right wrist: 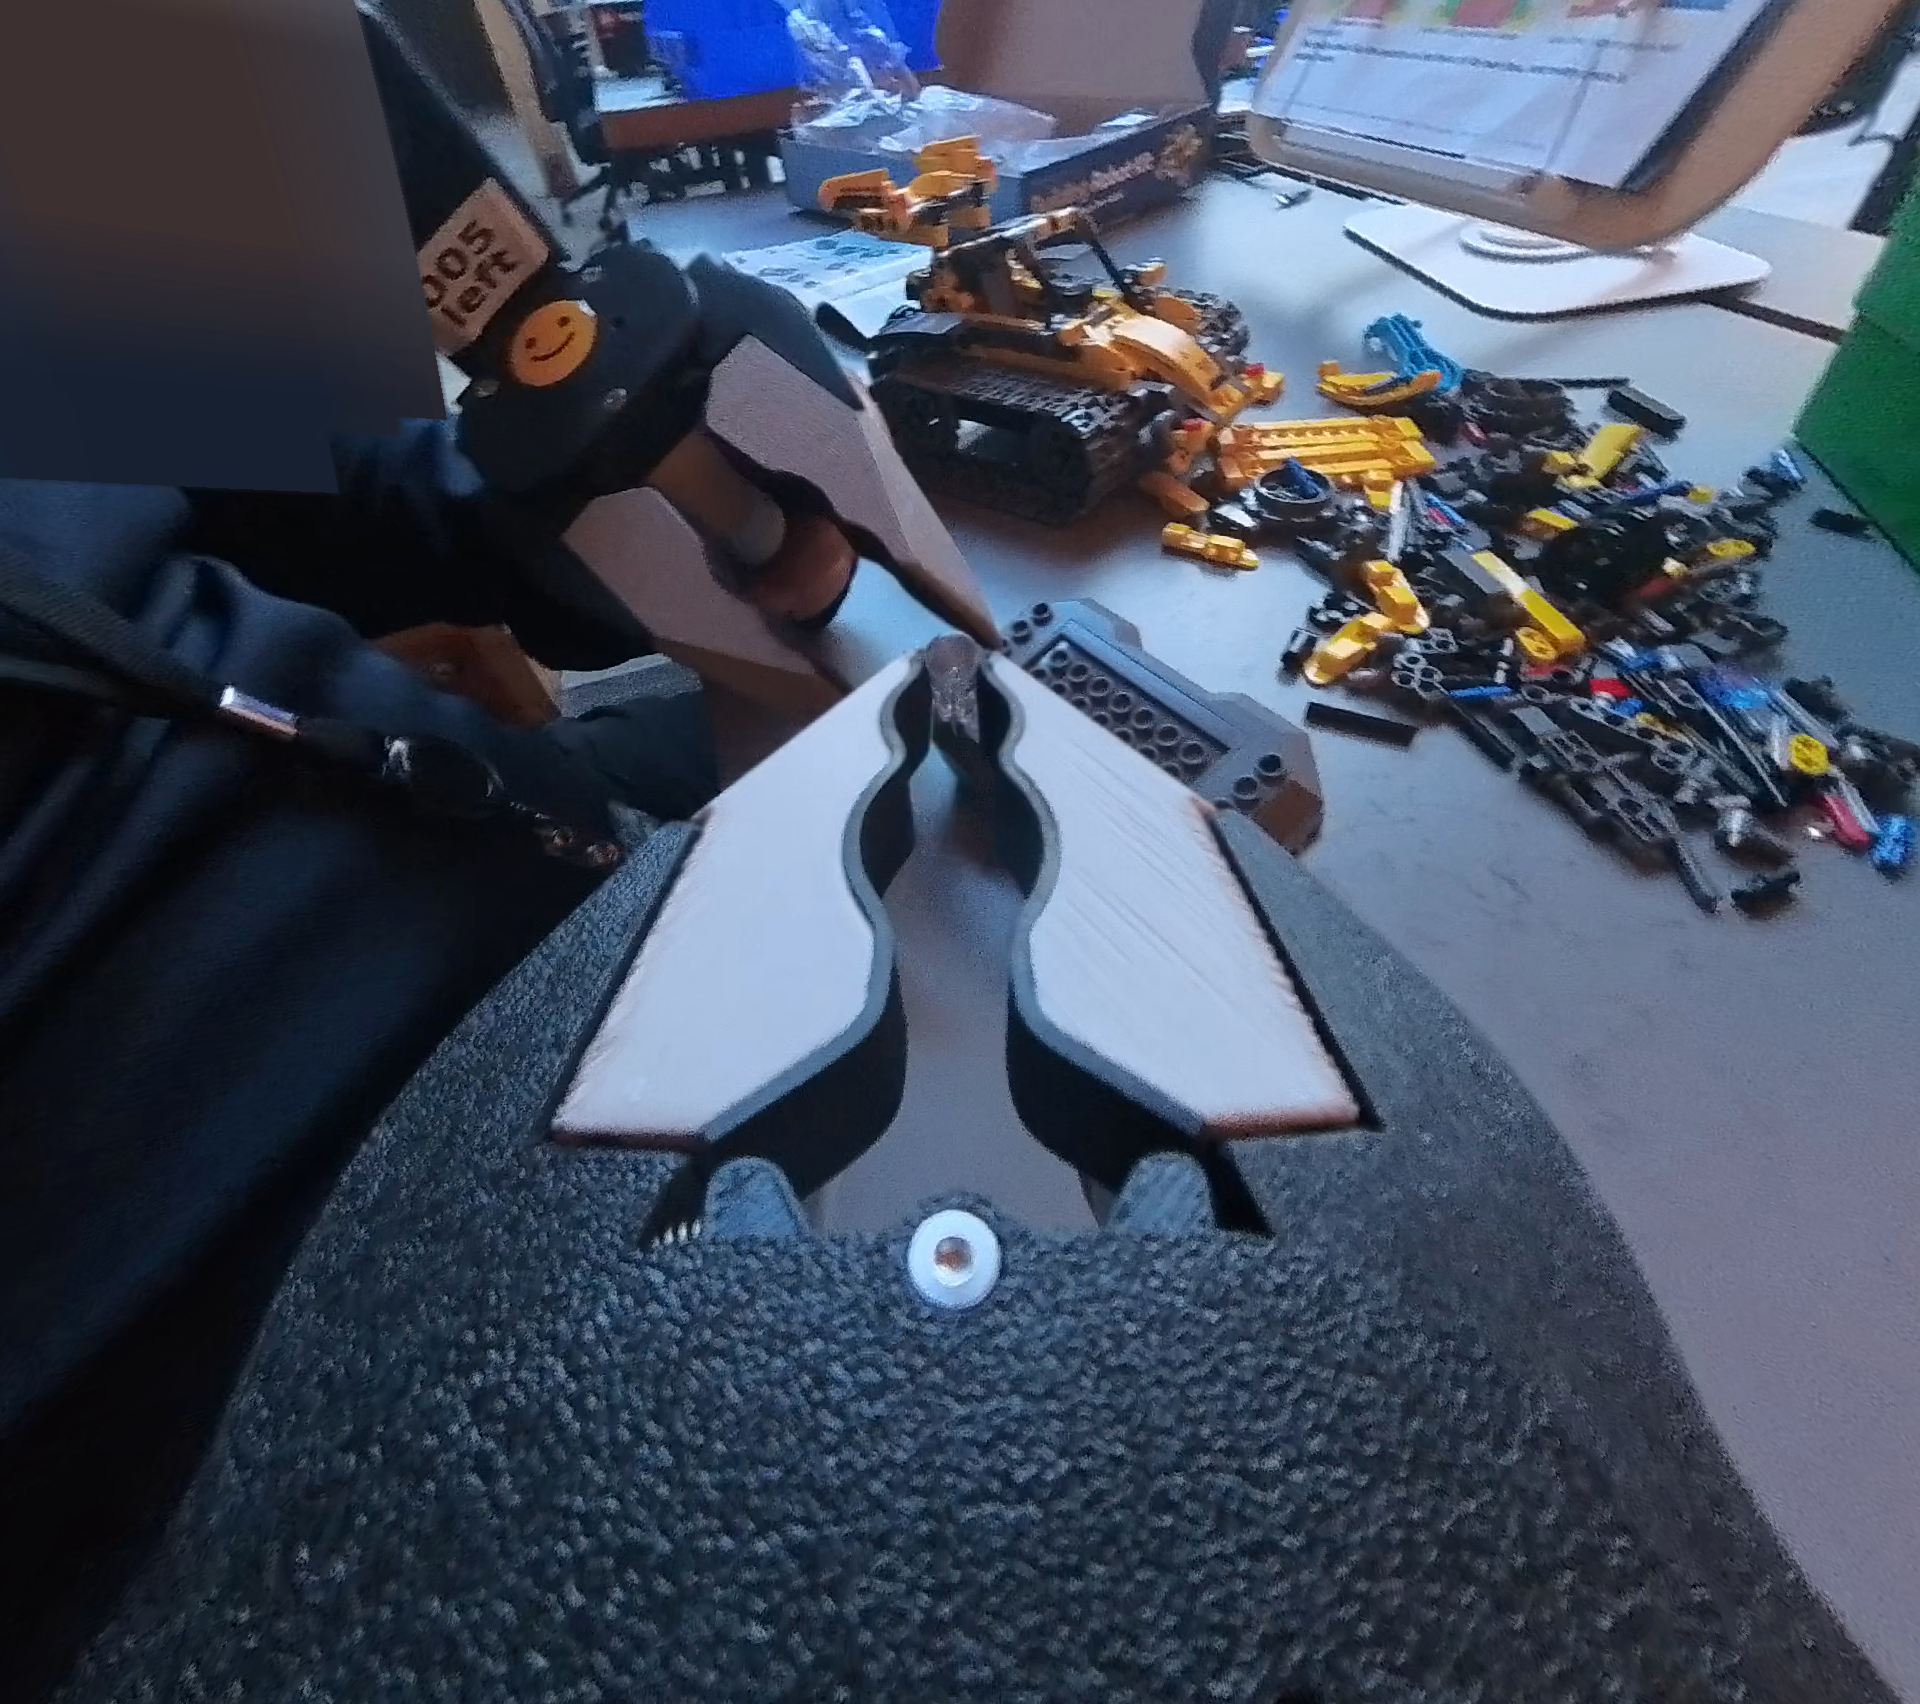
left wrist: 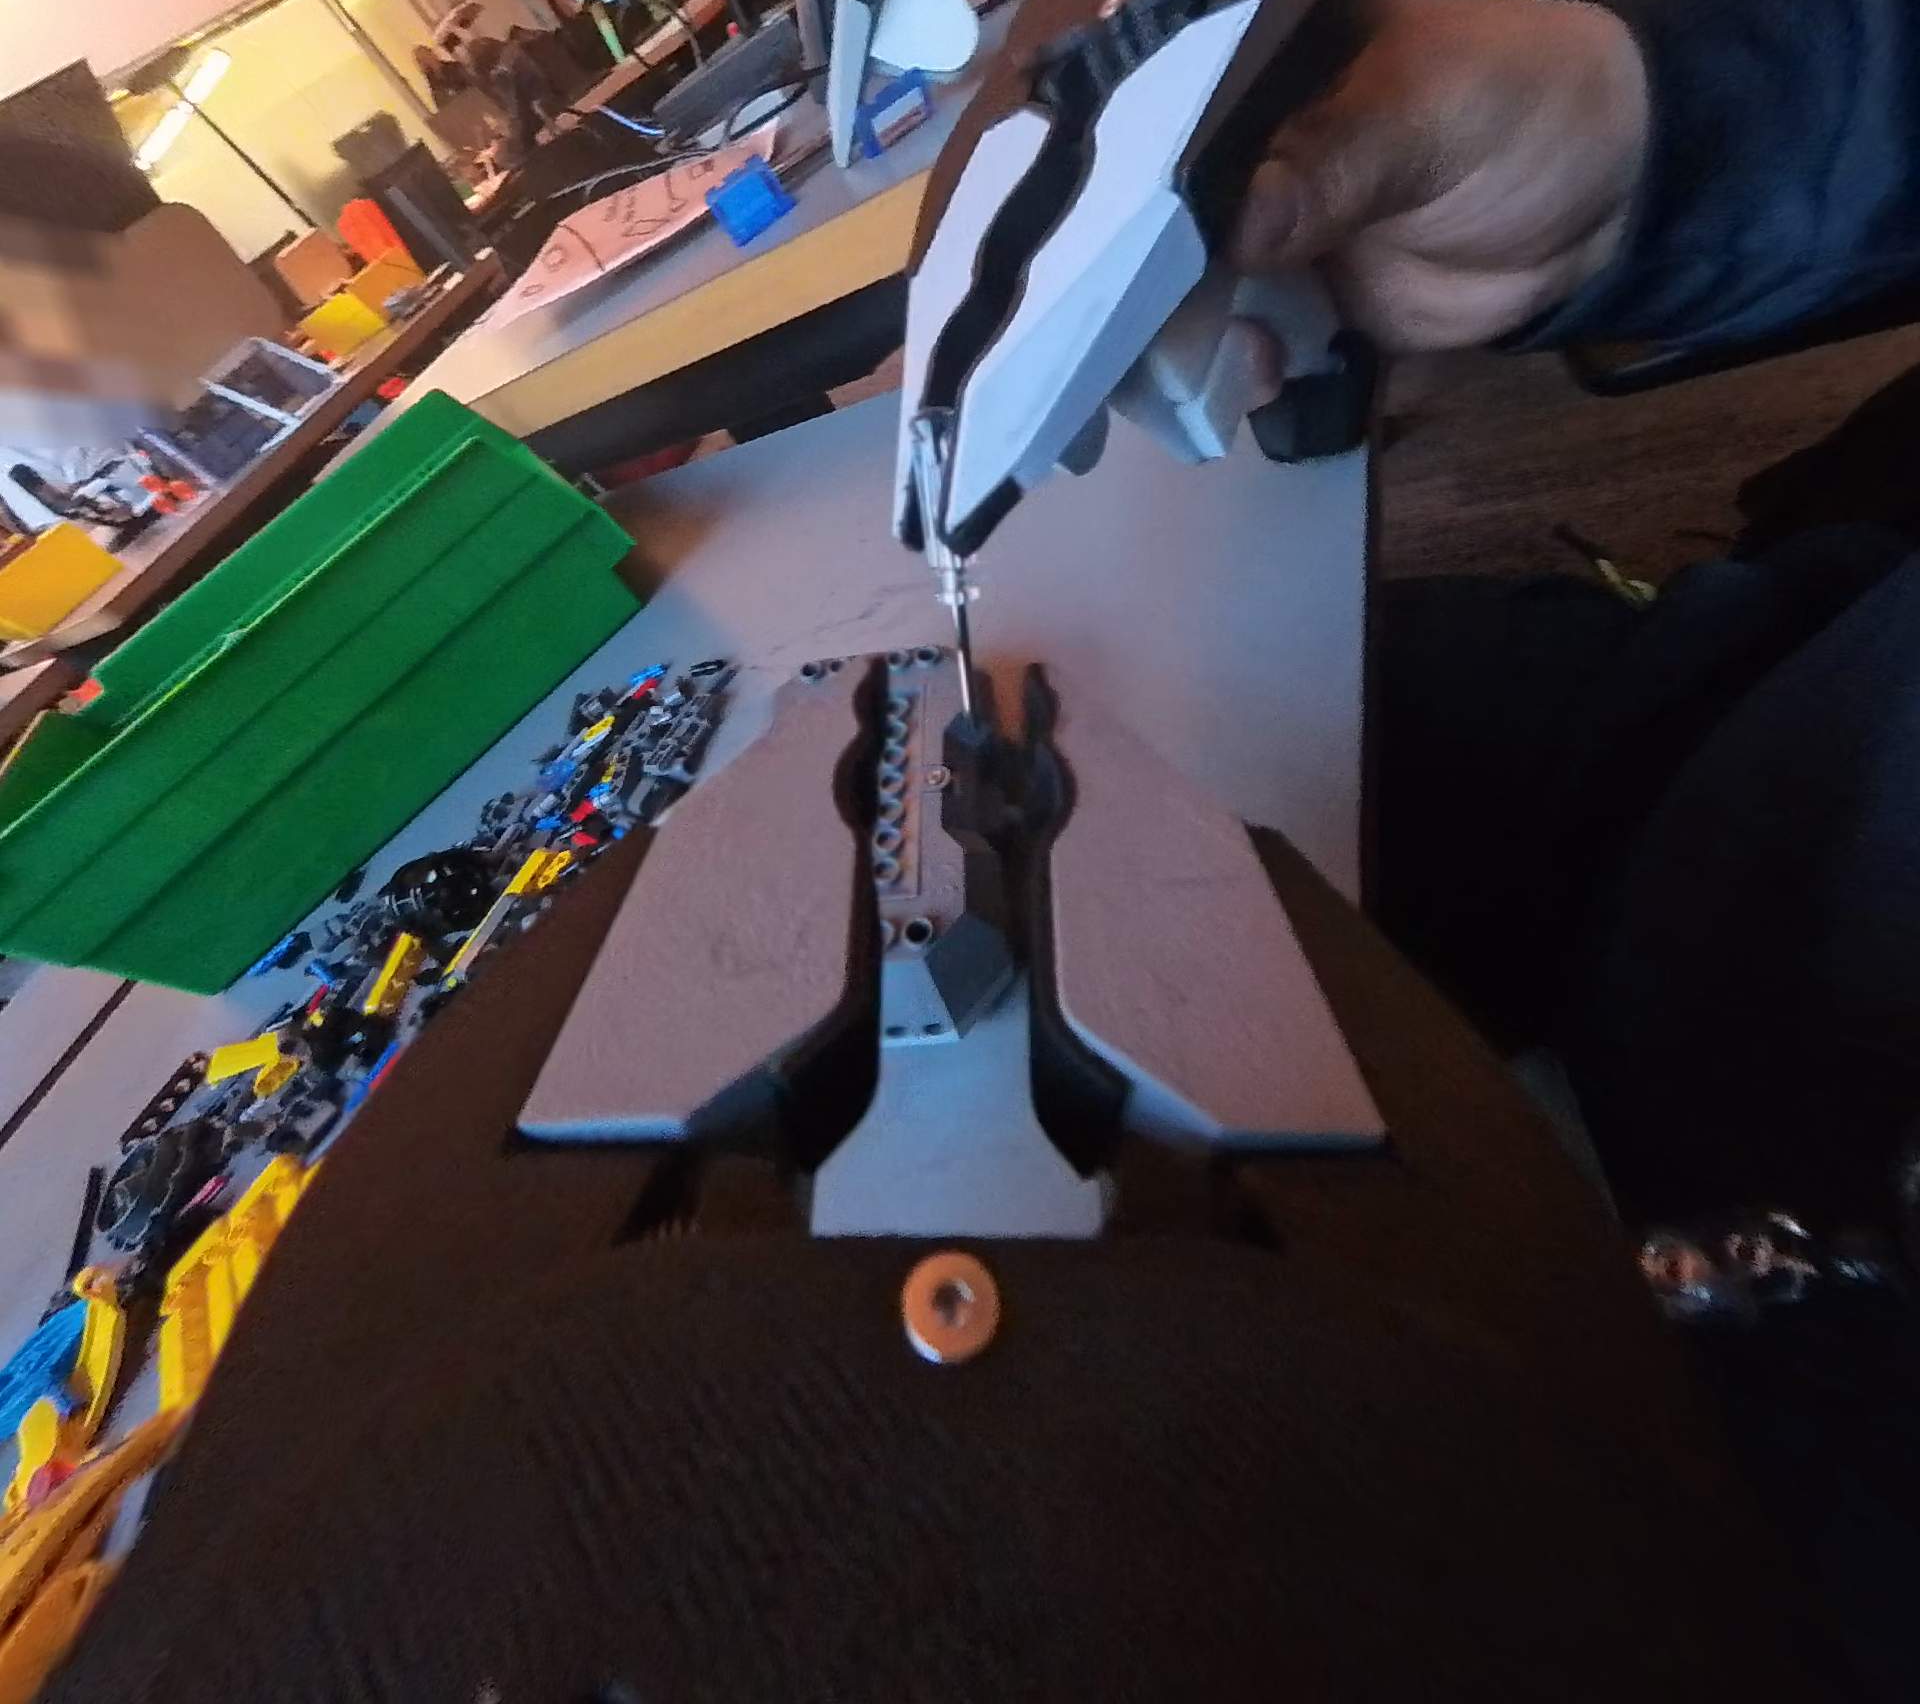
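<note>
Both jaws are clamped: a grey studded plate (left wrist: 906, 787) is held by the left gripper (left wrist: 951, 719), a thin pin (left wrist: 961, 662) (metallic-looking) by the right gripper (right wrist: 954, 672).

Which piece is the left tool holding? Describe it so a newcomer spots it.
Start at the grey table, then the loose brick pile. Nearer the table's front edge, apart from the pile, the left tool grips a grey studded plate, the only flat piece with rows of round holes.
</note>
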Tool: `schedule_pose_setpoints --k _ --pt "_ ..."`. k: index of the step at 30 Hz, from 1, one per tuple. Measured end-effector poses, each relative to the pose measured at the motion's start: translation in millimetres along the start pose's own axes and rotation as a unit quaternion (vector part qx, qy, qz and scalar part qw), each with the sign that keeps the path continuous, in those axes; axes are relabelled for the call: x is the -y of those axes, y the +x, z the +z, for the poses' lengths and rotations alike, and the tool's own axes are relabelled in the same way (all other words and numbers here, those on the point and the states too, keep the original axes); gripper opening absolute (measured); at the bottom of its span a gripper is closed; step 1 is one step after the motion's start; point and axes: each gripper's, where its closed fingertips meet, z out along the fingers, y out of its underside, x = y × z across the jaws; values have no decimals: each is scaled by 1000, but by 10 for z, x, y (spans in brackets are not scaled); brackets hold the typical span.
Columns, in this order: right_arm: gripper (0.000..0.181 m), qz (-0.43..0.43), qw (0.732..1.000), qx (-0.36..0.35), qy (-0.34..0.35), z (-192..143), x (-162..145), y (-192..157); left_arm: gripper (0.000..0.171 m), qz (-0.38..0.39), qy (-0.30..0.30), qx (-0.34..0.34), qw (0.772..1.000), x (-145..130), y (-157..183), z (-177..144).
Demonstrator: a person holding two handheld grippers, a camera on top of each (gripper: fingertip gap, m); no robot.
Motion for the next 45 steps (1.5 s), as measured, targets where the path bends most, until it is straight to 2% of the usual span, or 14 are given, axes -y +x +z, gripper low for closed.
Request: schedule_pose_setpoints --k 4,8,10,20,24,27,31,45 --pt "8 41 999 -22 -12 1 -39 145 50 -36 -1 38 999 -22 -174 -21" --pt "8 31 997 -47 -45 37 -127 212 64 -69 -85 42 993 -310 -280 -8" --pt "8 24 998 -44 -49 64 -129 192 70 -91 -101 27 990 -374 -285 2" --pt "8 13 999 -33 -39 70 -98 170 69 -140 -177 -31 974 -637 -211 87" --pt "8 3 999 -26 -34 62 -86 109 70 -153 -174 -54 971 -636 -178 79" --pt "8 -2 999 -20 -29 53 -74 56 70 -132 -170 -76 974 -636 -123 34" --pt "8 1 1000 -11 -22 47 -56 13 70 -104 -164 -80 978 -641 -104 -22" --pt "8 7 999 0 -40 108 -103 -12 72 -96 -164 -83 978 -647 -97 -17"
